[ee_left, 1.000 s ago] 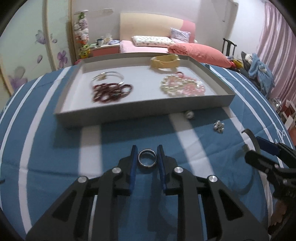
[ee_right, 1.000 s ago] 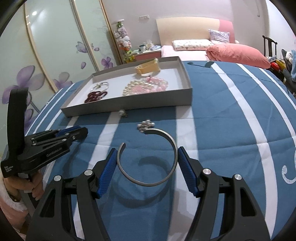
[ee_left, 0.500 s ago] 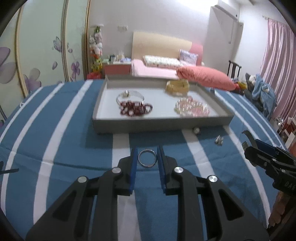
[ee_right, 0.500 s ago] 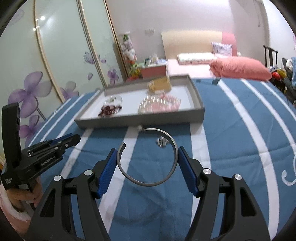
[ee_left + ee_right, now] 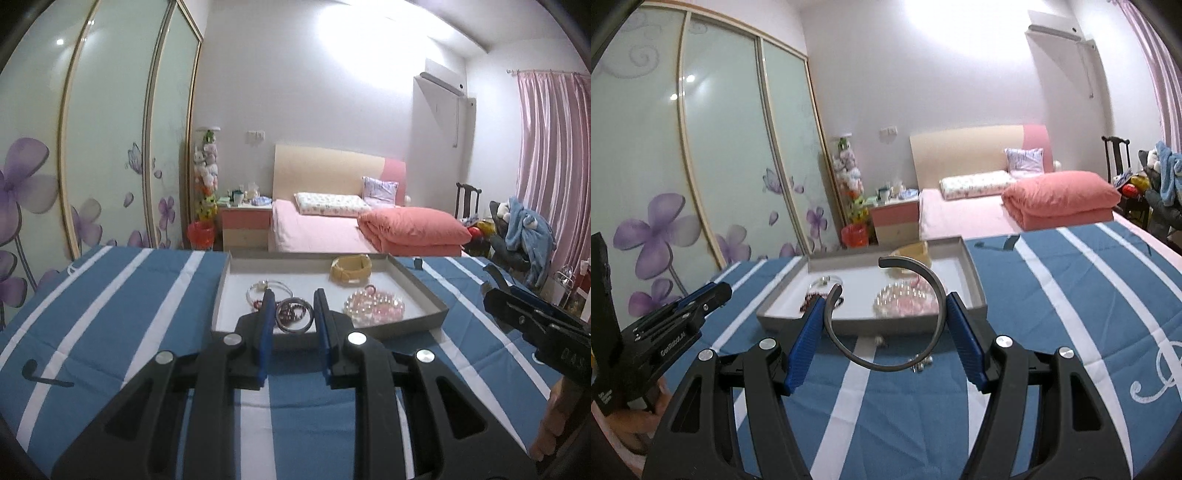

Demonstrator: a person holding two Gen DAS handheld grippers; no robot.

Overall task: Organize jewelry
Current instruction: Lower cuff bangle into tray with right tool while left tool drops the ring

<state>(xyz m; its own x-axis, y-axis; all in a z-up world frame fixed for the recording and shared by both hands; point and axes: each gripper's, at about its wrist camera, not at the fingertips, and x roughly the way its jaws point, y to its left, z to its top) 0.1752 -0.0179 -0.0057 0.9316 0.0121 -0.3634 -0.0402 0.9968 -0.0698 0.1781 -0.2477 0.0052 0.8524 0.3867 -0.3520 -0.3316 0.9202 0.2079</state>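
Observation:
My left gripper is shut on a small silver ring and holds it in the air in front of the grey tray. My right gripper is shut on an open silver bangle, lifted above the blue striped cloth. The tray holds a dark red bead bracelet, a thin silver bracelet, a pink and white pearl bracelet and a yellow bangle. Two small trinkets lie on the cloth in front of the tray.
The table has a blue and white striped cloth. Behind it stand a pink bed, a nightstand and sliding wardrobe doors. Each gripper shows in the other's view: the right one, the left one.
Both grippers have risen and tilted up with their pieces still held. The tray now sits lower and smaller in view, and more of the room shows.

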